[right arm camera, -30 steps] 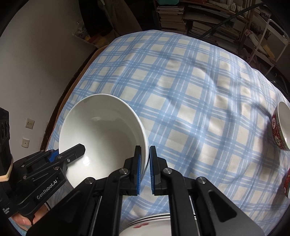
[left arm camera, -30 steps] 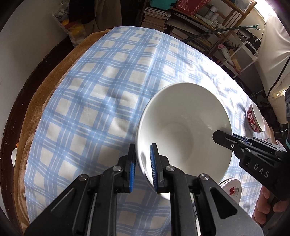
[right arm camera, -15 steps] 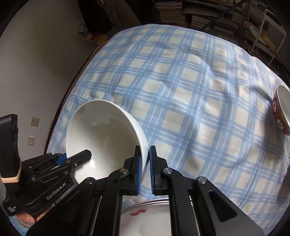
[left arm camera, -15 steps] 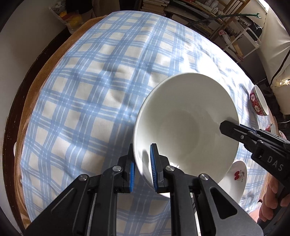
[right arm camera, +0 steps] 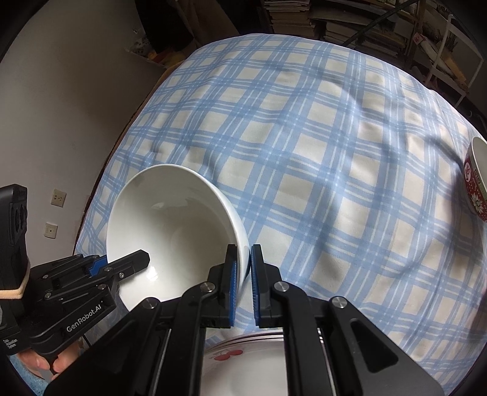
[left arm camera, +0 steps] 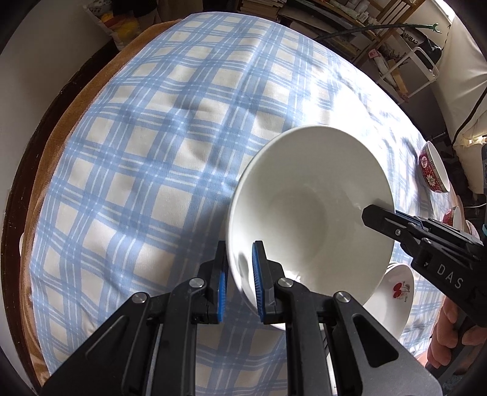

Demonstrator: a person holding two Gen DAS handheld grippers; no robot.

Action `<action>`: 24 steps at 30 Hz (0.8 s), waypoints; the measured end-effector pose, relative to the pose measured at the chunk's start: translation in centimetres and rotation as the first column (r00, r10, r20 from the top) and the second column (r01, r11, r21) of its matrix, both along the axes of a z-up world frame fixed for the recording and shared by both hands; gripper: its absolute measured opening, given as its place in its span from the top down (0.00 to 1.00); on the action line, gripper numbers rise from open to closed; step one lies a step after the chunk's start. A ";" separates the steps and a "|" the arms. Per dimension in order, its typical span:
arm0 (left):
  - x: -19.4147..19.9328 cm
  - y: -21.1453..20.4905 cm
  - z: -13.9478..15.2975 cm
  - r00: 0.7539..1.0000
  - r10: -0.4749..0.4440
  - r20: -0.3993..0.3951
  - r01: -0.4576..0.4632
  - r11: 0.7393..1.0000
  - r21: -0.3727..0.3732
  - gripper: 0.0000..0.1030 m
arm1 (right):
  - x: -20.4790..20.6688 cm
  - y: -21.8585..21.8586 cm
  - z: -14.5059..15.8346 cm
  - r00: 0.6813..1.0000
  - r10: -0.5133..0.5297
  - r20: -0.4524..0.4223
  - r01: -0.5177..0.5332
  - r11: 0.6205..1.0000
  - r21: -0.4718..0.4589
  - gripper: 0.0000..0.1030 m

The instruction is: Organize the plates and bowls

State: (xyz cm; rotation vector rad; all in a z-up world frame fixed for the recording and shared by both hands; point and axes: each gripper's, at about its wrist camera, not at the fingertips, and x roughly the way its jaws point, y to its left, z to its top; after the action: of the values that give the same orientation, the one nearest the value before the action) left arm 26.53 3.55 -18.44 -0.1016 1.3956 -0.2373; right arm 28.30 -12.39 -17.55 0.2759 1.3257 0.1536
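A large white bowl (left arm camera: 310,204) (right arm camera: 173,225) hangs tilted above the blue checked tablecloth (left arm camera: 146,146). My left gripper (left arm camera: 239,283) is shut on its near rim, one blue pad inside and one outside. My right gripper (right arm camera: 243,283) is shut on the opposite rim; in the left wrist view it reaches in from the right (left arm camera: 383,219). Below the bowl lies a stack of white plates with a red cherry print (left arm camera: 398,292) (right arm camera: 243,362). A red patterned bowl (left arm camera: 432,170) (right arm camera: 476,182) stands at the table's right side.
A second red bowl (left arm camera: 453,217) peeks out behind the right gripper. A brown cloth edge (left arm camera: 57,128) runs along the table's left rim. Bookshelves (right arm camera: 334,21) and a white rack (left arm camera: 417,70) stand beyond the far edge. A hand (left arm camera: 444,341) holds the right gripper.
Both grippers carried the white bowl a little lower and toward the cherry plates, which now show more below it. The grips are unchanged.
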 end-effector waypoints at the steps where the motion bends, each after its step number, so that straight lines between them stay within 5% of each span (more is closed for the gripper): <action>1: 0.2 -0.1 -0.1 1.000 -0.001 0.000 0.001 1.000 0.002 0.85 | 0.0 0.0 0.0 1.000 0.002 0.001 -0.002 1.000 0.000 0.91; 18: 0.5 -0.1 1.5 0.995 -0.032 0.090 0.025 0.997 0.077 0.84 | 0.1 0.1 0.3 1.000 0.000 0.005 0.000 1.000 0.018 0.89; 24: 0.6 -0.1 3.2 0.990 -0.037 0.136 0.024 0.995 0.093 0.82 | 0.0 -0.9 2.5 0.998 -0.019 0.055 0.019 1.000 0.007 0.89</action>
State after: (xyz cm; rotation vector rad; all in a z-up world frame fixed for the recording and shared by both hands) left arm 27.15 3.45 -15.19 0.0119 1.2688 -0.2016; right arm 28.32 -13.33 -15.09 0.2880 1.2678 0.1487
